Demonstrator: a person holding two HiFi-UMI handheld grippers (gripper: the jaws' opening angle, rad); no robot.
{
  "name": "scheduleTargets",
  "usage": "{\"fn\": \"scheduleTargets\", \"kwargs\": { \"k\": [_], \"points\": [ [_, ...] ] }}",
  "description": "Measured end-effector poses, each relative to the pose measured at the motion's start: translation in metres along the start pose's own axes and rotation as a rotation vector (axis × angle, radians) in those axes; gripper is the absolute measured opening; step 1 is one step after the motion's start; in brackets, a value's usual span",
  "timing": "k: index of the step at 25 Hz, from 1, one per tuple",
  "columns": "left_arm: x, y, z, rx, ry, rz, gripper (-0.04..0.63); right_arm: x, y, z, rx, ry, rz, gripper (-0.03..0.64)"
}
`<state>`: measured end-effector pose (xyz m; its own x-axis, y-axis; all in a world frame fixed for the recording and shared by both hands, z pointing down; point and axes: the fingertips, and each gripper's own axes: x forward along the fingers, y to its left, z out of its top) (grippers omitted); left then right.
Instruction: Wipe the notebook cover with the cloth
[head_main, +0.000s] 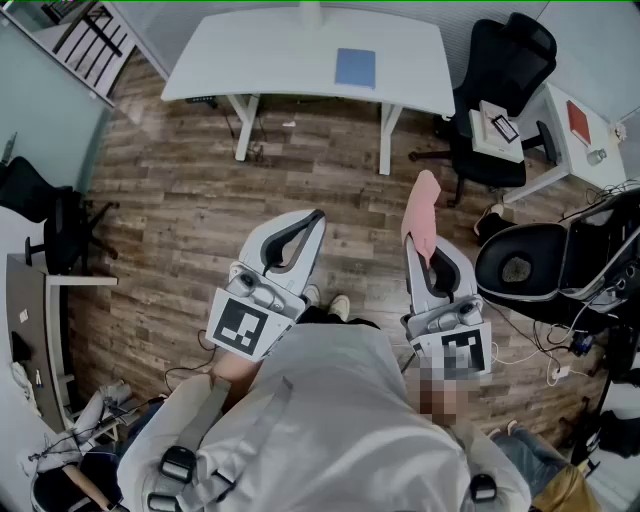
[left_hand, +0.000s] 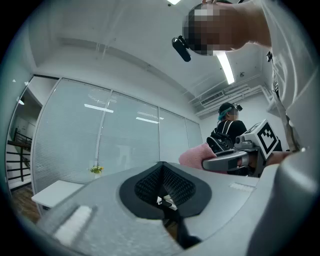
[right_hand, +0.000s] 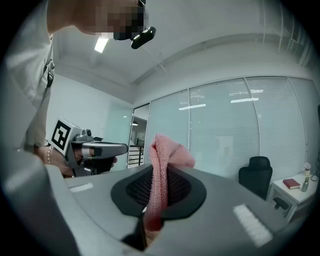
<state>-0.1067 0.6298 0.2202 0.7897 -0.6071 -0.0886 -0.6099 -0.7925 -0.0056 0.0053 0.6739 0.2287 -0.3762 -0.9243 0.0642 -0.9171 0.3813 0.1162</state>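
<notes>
The right hand-held gripper (head_main: 420, 250) pinches the pink cloth (head_main: 422, 212) tight. The left hand-held gripper (head_main: 312, 222) is closed, empty. The blue notebook (head_main: 355, 68) lies far off on the bench (head_main: 260, 60); next, carry the cloth there.

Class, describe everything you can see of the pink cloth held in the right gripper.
The pink cloth looks soft and knitted, bunched into a narrow strip. The jaws of the right gripper are shut on it; its free end sticks out past the jaw tips and flops over. It is held in the air over the wooden floor, touching nothing else.
</notes>
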Motion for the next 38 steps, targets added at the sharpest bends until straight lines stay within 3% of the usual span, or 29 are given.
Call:
{"fn": "scheduleTargets", "kwargs": {
  "k": [8, 17, 38],
  "points": [
    [0.010, 0.000, -0.001, -0.007, -0.008, -0.003, 0.002, 0.003, -0.006, -0.002, 0.025, -0.011, 0.014, 0.029],
    [0.039, 0.034, -0.018, -0.016, 0.001, -0.012, 0.002, 0.045, -0.023, -0.012, 0.037, -0.004, 0.018, 0.028],
    [0.143, 0.222, -0.038, -0.031, 0.018, -0.060, 0.002, 0.258, -0.076, -0.007, 0.024, 0.019, -0.007, 0.028]
  ]
}}
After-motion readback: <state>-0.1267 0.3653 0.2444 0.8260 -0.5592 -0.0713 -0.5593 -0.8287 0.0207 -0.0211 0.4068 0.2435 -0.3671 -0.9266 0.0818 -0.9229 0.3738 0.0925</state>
